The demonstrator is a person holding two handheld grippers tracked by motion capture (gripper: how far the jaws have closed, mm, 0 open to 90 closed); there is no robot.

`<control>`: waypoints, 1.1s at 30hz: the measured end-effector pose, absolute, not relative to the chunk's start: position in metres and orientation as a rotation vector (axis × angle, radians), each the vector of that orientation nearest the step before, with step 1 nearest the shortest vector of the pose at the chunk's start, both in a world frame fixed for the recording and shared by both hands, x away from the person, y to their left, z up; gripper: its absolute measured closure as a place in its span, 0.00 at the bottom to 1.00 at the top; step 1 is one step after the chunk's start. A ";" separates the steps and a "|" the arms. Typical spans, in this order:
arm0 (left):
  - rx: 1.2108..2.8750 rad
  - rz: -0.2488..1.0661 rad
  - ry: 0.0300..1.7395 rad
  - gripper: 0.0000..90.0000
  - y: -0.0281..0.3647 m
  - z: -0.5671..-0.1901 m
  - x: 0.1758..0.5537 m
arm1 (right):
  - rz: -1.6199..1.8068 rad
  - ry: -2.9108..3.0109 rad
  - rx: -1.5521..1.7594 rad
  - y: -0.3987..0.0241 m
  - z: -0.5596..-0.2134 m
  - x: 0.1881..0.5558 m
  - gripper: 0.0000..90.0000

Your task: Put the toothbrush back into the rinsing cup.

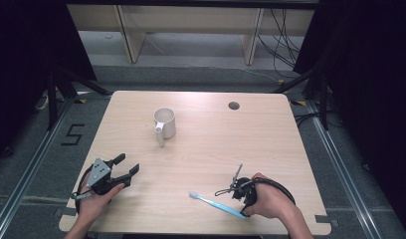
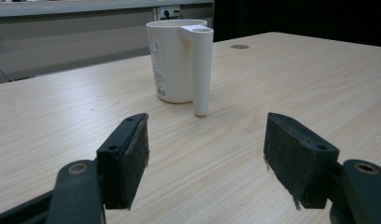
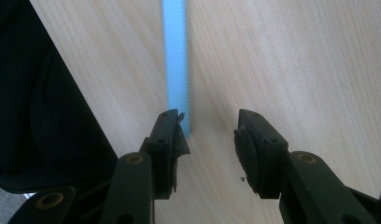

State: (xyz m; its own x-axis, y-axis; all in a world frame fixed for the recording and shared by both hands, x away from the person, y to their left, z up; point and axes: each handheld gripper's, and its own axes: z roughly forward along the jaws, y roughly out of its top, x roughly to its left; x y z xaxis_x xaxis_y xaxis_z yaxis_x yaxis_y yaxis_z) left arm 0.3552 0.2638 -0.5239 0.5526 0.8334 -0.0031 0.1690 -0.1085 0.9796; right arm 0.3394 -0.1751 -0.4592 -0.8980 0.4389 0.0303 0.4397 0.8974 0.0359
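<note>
Table (image 1: 201,154): pale wood top with rounded corners and a small round cable hole (image 1: 234,105) near the far edge, right of centre. Wide bare stretches lie between the items on it.

Toothbrush (image 1: 217,203): light blue handle, white bristle head; lies flat near the near edge, right of centre, head pointing left. In the right gripper view its handle (image 3: 176,60) runs away from the jaws, the end just at the inner face of the left jaw.

Right gripper (image 1: 238,191): held in the right hand (image 1: 270,201) at the handle end of the toothbrush, near the table's near right corner. Jaws partly spread; the handle end sits beside one jaw, not pinched between the two.

Left gripper (image 1: 126,167): held in the left hand (image 1: 94,199) at the near left corner, close to the table's left edge. Jaws spread wide, nothing between them, aimed at the cup.

Cup (image 1: 164,122): white, upright, long straight handle pointing toward the person; stands left of centre in the far half, well apart from both grippers.

Room: grey floor around the table, black curtains at both sides, pale wooden furniture legs and loose cables beyond the far edge, a "5" marked on the floor at left.
</note>
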 end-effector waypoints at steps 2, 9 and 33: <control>1.610 0.703 0.867 0.34 0.264 -0.524 0.355 | -0.069 -3.033 -0.693 -0.172 -0.460 0.340 0.66; 1.605 0.702 0.869 0.34 0.264 -0.524 0.355 | -0.053 -3.019 -0.685 -0.158 -0.462 0.340 0.67; 1.607 0.702 0.867 0.34 0.264 -0.524 0.355 | -0.027 -3.015 -0.640 -0.139 -0.468 0.344 0.73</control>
